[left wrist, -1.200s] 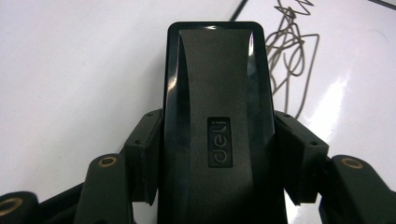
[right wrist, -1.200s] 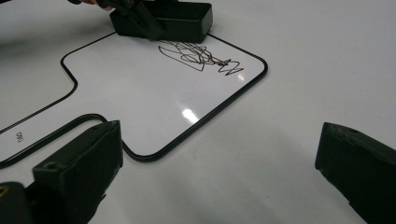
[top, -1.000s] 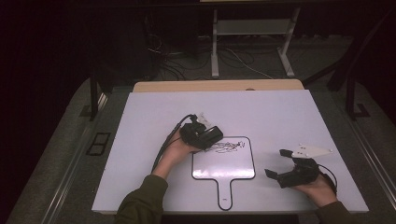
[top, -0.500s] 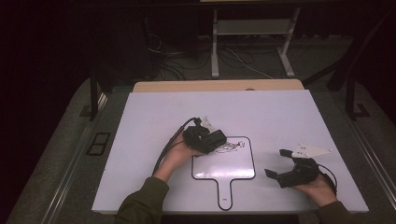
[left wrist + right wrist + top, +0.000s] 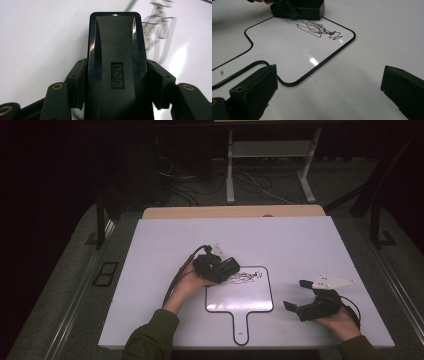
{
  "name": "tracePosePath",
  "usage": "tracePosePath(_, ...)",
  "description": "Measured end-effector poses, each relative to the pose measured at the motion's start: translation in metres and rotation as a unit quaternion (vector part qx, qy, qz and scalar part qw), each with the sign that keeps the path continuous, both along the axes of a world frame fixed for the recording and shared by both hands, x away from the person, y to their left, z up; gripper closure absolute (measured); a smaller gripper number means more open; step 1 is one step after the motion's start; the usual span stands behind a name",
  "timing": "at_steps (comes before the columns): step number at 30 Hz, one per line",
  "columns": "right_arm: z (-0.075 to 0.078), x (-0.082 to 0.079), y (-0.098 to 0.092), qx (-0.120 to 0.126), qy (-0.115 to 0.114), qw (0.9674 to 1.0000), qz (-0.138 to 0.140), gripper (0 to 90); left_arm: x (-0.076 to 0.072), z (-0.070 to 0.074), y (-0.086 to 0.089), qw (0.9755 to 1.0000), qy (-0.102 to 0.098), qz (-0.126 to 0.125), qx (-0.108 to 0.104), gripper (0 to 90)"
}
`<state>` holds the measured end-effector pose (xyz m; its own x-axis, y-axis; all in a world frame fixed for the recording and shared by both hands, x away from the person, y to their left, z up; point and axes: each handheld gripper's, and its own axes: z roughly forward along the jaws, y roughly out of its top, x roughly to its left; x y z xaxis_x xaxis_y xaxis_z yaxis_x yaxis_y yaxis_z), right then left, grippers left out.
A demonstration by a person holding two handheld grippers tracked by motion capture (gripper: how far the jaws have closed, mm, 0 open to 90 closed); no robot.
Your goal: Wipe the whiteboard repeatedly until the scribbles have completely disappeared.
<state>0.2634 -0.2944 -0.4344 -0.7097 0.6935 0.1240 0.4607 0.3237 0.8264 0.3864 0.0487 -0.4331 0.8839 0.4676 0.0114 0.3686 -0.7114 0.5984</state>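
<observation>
Scribbles [image 5: 244,278] in dark ink sit near the top edge of the small paddle-shaped whiteboard [image 5: 240,297], which lies flat on the white table [image 5: 300,240] with its handle pointing toward the person. The left gripper [image 5: 226,268] is clamped on a black eraser block [image 5: 115,57], one jaw pressed to each long side, and the block rests at the board's upper left corner, just beside the ink. Off to the right, well apart from the board, the right gripper [image 5: 300,295] rests on the table in the person's hand, its jaws spread wide with nothing between them.

My guess is the marks are about to be wiped. The eraser looks like a light, rigid plastic shell, glossy along its edges, so it could slip if pinched near the rim; the grip across its middle looks sensible. The board seems thin, stiff and slick, likely to slide under a sideways stroke, so pinning its handle or lower edge would probably help.
</observation>
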Motion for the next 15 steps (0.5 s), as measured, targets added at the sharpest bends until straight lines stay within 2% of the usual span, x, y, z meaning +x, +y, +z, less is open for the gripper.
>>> tracePosePath(2,0.000,0.000,0.000,0.001,0.000,1.0000,-0.001,0.0,0.000,0.000,0.000,1.0000,-0.002,-0.003,0.001,39.5)
tracePosePath(5,0.000,0.000,-0.001,0.000,-0.001,1.0000,-0.001,0.0,0.008,-0.001,0.008,0.9997,-0.008,0.021,-0.004,39.6)
tracePosePath(7,0.000,0.000,0.000,0.000,-0.001,1.0000,0.000,0.0,0.015,-0.003,0.015,0.9991,-0.007,0.039,-0.016,39.6)
tracePosePath(10,0.000,0.000,0.000,-0.002,0.001,1.0000,0.000,0.0,0.013,-0.002,0.014,0.9990,-0.007,0.043,-0.013,39.6)
tracePosePath(14,0.000,0.000,0.000,-0.001,0.000,1.0000,0.000,0.0,-0.003,0.000,0.003,1.0000,0.002,-0.004,-0.001,39.5)
tracePosePath(15,0.000,0.000,0.000,0.000,0.000,1.0000,-0.001,0.0,-0.006,0.000,0.001,1.0000,0.001,-0.009,0.001,39.6)
